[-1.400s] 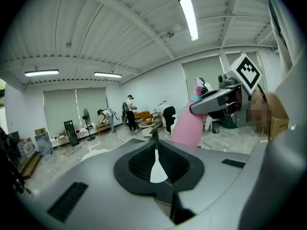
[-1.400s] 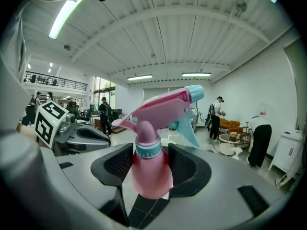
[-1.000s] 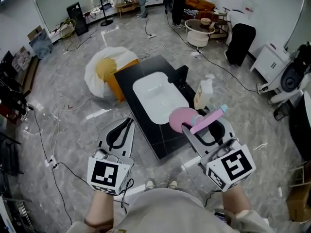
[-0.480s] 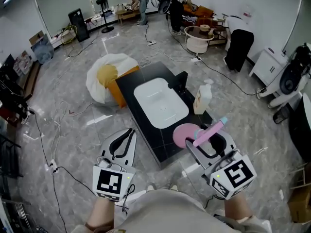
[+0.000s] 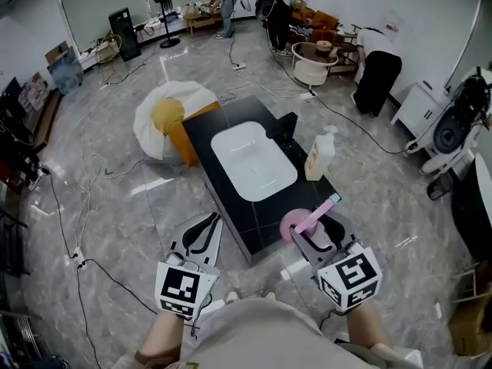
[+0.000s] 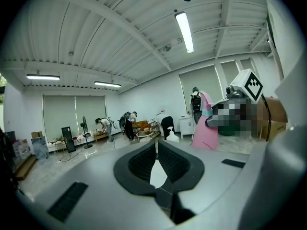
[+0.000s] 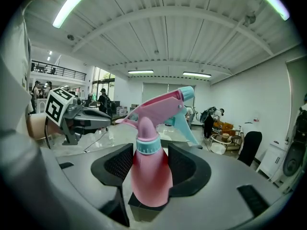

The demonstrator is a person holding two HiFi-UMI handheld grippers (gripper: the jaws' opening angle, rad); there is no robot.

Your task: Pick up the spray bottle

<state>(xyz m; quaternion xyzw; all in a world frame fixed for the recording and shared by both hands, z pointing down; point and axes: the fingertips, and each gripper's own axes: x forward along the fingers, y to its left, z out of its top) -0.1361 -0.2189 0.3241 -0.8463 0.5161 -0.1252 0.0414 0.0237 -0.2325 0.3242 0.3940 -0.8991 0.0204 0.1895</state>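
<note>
Holding the pink spray bottle (image 7: 152,143) upright, right claw (image 7: 149,163) pinching its body, black surface (image 5: 244,225) just below-ahead. Left claw (image 6: 156,145) pressed together, empty. Grip looks made; next calls for steady squeeze, no tilting.

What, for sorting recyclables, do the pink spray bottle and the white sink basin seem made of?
Spray bottle: likely plastic, with a smooth pink body of soft sheen, a teal ribbed collar and a moulded trigger.
Sink basin: white, smooth and glossy, probably ceramic, though moulded resin would look alike.
</note>
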